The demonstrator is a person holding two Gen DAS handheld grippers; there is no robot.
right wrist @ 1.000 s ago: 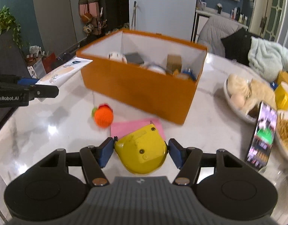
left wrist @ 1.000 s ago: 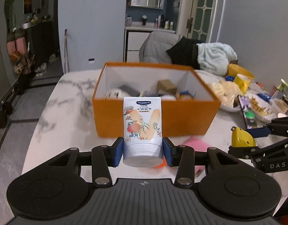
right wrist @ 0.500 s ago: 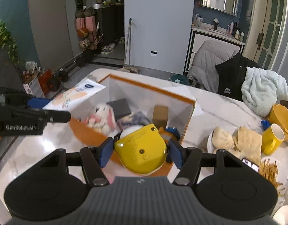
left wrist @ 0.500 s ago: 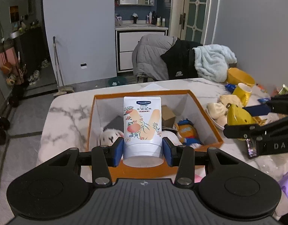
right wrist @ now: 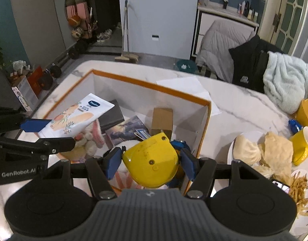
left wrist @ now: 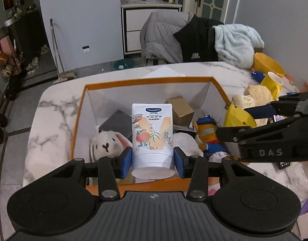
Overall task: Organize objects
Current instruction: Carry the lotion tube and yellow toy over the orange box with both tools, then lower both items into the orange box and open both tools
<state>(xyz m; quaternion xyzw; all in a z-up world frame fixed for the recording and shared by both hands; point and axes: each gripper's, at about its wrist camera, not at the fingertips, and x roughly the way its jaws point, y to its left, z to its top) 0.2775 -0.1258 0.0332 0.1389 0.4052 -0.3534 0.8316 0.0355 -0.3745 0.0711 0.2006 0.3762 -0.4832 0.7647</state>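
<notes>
Left tongs [left wrist: 153, 161] clenched on a white lotion tube [left wrist: 152, 138], cap end low between the blue pads, printed body standing up ahead of them. Right tongs [right wrist: 151, 161] clenched on a rounded yellow plastic piece [right wrist: 150, 160], pinched at both sides. Both loads hanging above the near part of the open orange box [left wrist: 78, 118], which sits on the marble tabletop [left wrist: 53, 104].

Directly below and just ahead of the left tongs: a white plush rabbit [left wrist: 107, 142], with a dark flat box [left wrist: 115, 121] beyond it. To their right, a blue-and-orange stuffed toy [left wrist: 209, 132]. Further ahead, a small brown carton [left wrist: 180, 110] near the far wall.

Probably the drop-off stage, so best done by lowering before letting go: tube tipped flatter and eased toward the bare white floor left of the rabbit, not stood on its cap where it would likely topple. Yellow piece set down in the right half, ahead of the stuffed toy if room allows. Worth releasing one at a time, keeping both tongs apart over the box so neither knocks the other. Pads spread only once each load rests on something.

Off to the right of the box, plates of food and a yellow mug [right wrist: 303, 142] left alone.
</notes>
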